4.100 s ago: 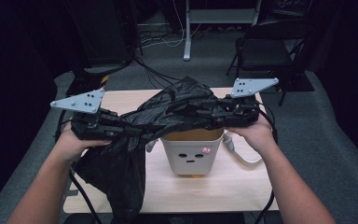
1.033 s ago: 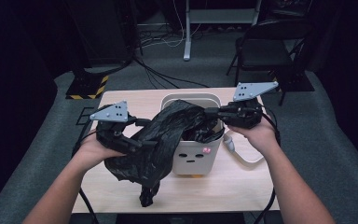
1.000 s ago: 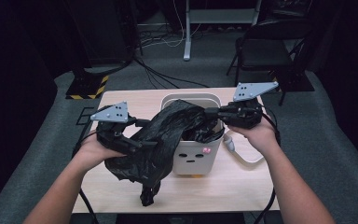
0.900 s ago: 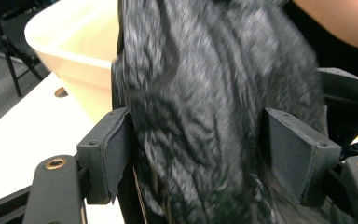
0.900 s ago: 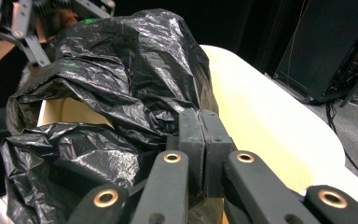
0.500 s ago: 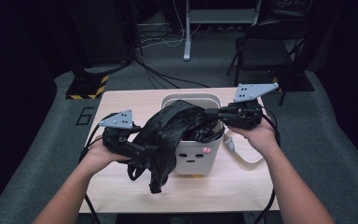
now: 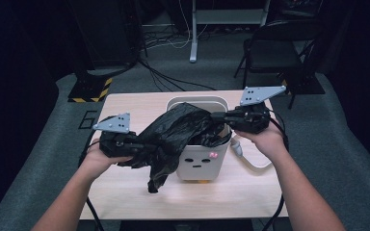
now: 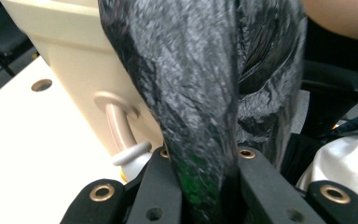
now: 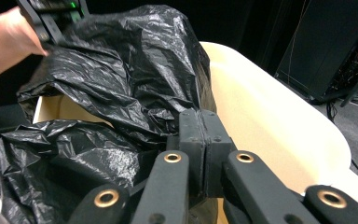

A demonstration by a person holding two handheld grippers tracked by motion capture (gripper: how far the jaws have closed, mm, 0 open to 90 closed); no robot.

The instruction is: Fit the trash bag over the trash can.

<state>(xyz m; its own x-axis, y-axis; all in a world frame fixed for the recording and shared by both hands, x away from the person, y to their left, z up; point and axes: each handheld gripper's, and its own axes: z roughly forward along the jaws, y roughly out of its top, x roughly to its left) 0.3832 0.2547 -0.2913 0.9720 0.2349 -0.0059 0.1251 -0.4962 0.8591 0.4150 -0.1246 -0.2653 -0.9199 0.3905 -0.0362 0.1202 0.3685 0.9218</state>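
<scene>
One crumpled black plastic bag [image 7: 173, 137] is stretched over the cream plastic bin [image 7: 200, 166] on the wooden counter [image 7: 125, 103], pinched by the just-closed left hand-held gripper [image 7: 142, 144] and clenched right hand-held gripper [image 7: 217, 117].

The crumpled black plastic bin bag [image 7: 173, 134] covers most of the mouth of the cream plastic bin with a small face on its front [image 7: 200, 166], so I cannot see what lies inside. In my left tool [image 7: 125, 144] view the bag [image 8: 200, 93] is smeared with blur and runs off the top edge; where my pads meet on it is buried under the film. In my right tool [image 9: 199, 135] view the bag's [image 9: 121, 84] lower folds are cut off at the bottom and left. The worktop's [image 7: 139, 103] near edge is hidden behind my forearms.
</scene>
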